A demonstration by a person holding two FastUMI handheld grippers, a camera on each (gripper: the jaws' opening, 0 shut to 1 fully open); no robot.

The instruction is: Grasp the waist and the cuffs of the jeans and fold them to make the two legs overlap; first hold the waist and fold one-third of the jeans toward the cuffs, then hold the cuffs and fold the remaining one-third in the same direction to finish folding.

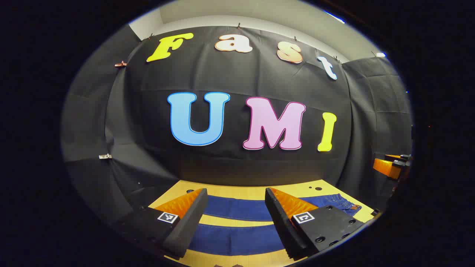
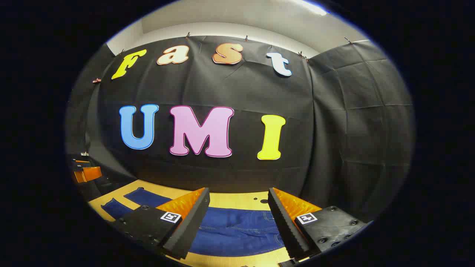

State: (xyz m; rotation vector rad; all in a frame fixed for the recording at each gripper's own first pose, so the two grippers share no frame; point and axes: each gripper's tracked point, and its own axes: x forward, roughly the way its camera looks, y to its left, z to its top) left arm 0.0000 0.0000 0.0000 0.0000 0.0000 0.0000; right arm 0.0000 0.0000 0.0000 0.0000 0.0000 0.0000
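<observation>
Jeans point(image 1: 237, 230) flat on table point(image 1: 256, 192), both grippers point(image 1: 235, 207) point(image 2: 237, 207) above, level, jaws wide apart.

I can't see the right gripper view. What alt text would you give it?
Blue jeans lie flat and unfolded on a wooden table, the two legs stretching away to the left. The right gripper hovers above their waist end with fingers open, holding nothing. The left gripper shows at the far left edge, before a black cloth wall.
</observation>
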